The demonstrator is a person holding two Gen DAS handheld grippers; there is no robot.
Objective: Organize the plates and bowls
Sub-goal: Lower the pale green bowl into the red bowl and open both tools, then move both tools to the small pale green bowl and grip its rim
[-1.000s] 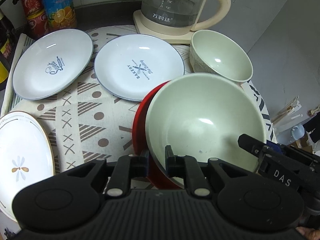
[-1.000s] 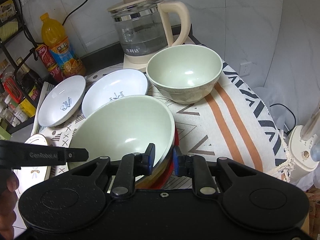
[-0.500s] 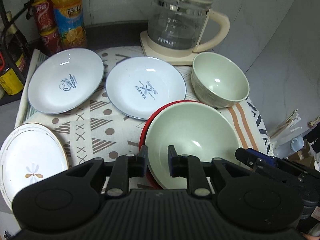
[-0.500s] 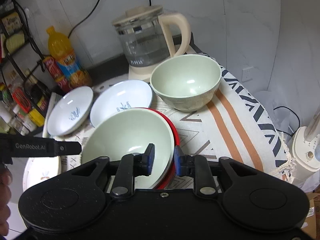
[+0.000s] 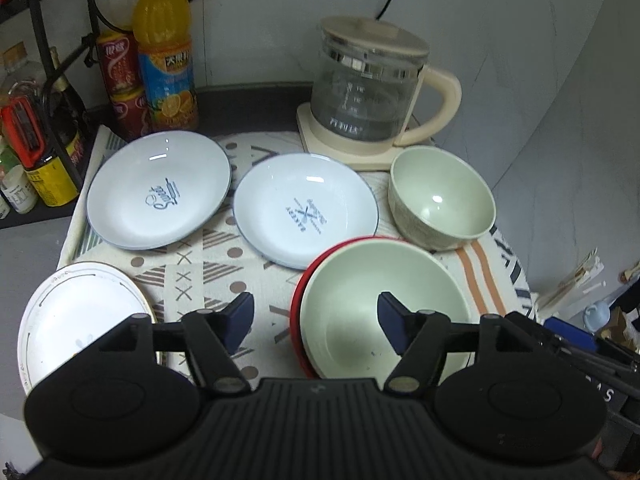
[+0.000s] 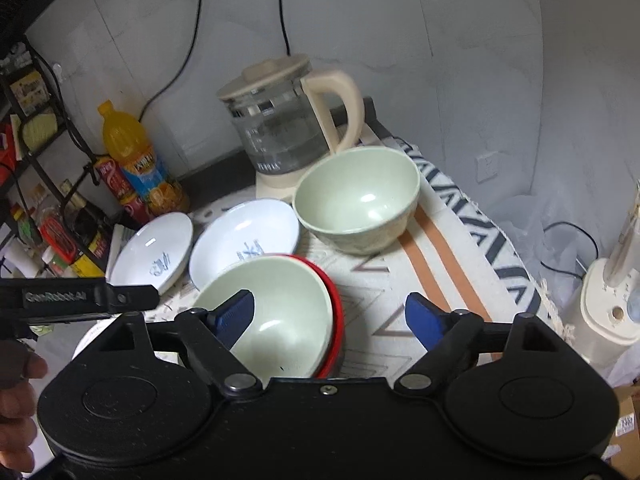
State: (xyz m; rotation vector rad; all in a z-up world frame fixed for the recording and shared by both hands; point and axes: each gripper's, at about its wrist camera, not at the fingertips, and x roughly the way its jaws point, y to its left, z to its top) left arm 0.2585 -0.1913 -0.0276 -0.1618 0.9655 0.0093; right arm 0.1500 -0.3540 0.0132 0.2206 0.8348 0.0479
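Hanging above the stacked bowl (image 5: 380,312), the left gripper (image 5: 316,316) and right gripper (image 6: 330,316) have just sprung wide and hold nothing. The green bowl sits nested in the red one (image 6: 335,300), below and between the two grippers, seemingly let go there to save space. Ahead of the right gripper stands a second green bowl (image 6: 360,200), probably next for the stack. Two plates (image 5: 160,194) lie ahead-left, a kettle (image 5: 368,96) behind them; nothing blocks the reach.
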